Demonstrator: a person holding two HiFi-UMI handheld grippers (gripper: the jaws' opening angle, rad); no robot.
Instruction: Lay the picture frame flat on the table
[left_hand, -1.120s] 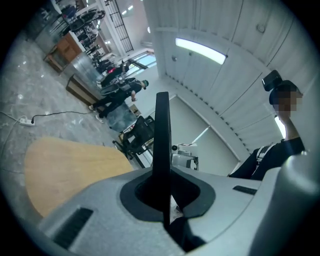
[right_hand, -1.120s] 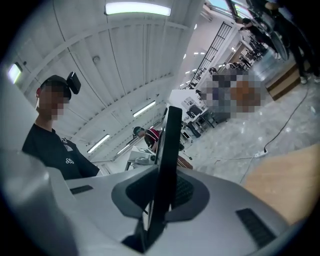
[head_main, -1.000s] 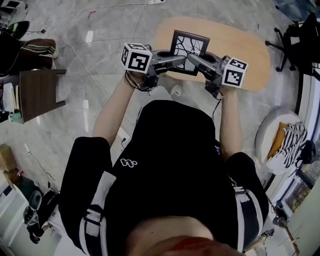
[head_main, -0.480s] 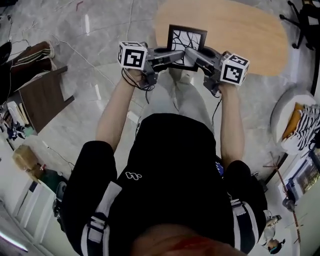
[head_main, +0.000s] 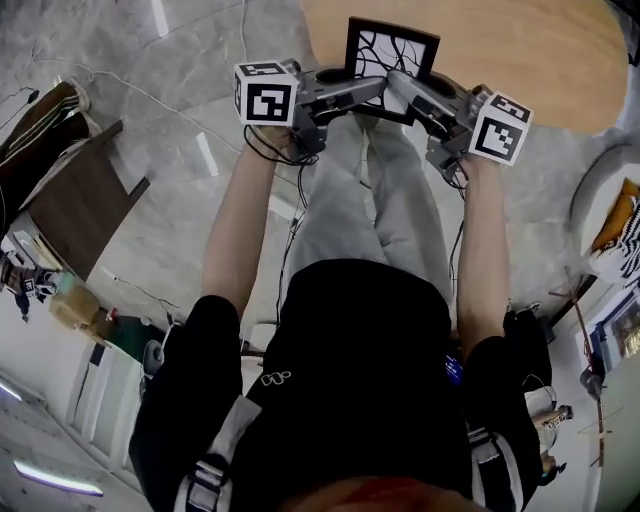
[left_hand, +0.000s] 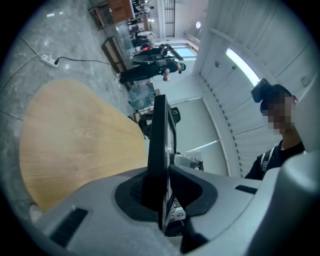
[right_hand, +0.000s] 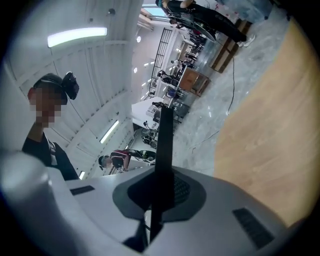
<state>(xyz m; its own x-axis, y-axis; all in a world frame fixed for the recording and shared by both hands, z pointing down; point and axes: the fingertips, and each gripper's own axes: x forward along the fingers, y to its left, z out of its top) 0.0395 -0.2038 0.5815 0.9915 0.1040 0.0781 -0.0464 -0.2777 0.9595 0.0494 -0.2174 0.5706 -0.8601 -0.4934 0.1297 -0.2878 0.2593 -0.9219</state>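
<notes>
The picture frame (head_main: 392, 55), black with a white cracked-line print, stands almost upright over the near edge of the oval wooden table (head_main: 520, 60). My left gripper (head_main: 374, 92) reaches in from the left at its lower edge. The frame (left_hand: 161, 140) sits edge-on between the jaws of the left gripper (left_hand: 162, 197), which are opening, with a thin gap on its right side. My right gripper (head_main: 396, 84) comes from the right. This right gripper (right_hand: 159, 195) is shut on the thin black edge of the frame (right_hand: 164, 145).
A dark wooden side table (head_main: 60, 205) stands on the marble floor at the left, with cables (head_main: 150, 100) near it. A striped thing (head_main: 625, 230) lies at the right edge. The person's legs are directly below the grippers.
Both grippers and the frame have shifted farther up the view, the frame sitting lower against the table's near edge. The person's legs have come into sight under the arms.
</notes>
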